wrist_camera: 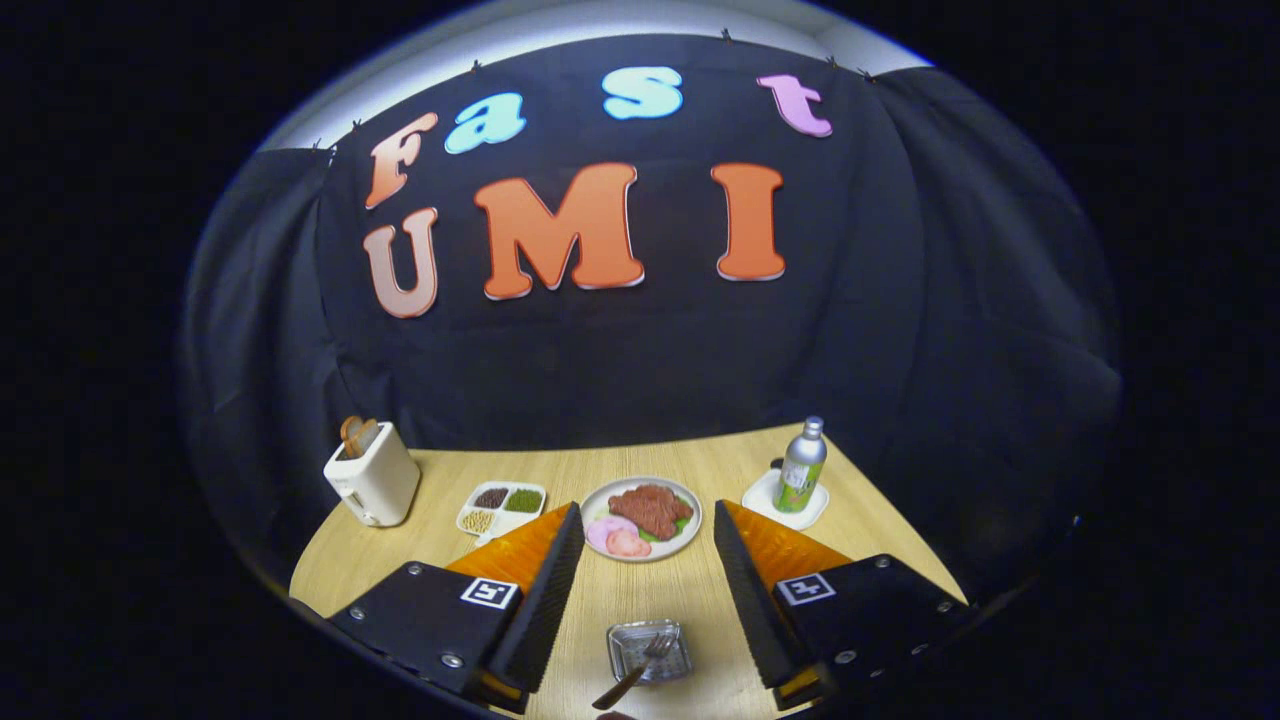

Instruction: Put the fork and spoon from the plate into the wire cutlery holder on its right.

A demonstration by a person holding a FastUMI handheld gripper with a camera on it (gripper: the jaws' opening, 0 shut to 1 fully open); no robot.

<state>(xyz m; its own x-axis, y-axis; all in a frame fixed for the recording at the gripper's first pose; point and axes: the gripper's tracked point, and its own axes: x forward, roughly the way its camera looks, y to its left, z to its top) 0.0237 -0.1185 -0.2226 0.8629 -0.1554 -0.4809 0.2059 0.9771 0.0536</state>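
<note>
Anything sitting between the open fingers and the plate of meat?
No, only bare table between the gripper and plate. The fork on its small tray lies nearer, between the fingers.

white toaster [373, 478], orange-backed (black-padded) gripper [648, 535]

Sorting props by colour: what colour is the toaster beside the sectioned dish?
Cream-white toaster, clearest in the gripper view.

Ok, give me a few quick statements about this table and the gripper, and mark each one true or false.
1. The gripper is open, with nothing between its fingers. True.
2. The fork lies in a small metal tray. True.
3. The round plate is empty. False: it holds meat and other food.
4. The bottle lies on its side. False: it stands upright on a white dish.
5. Toast sticks out of the toaster. True.
</note>
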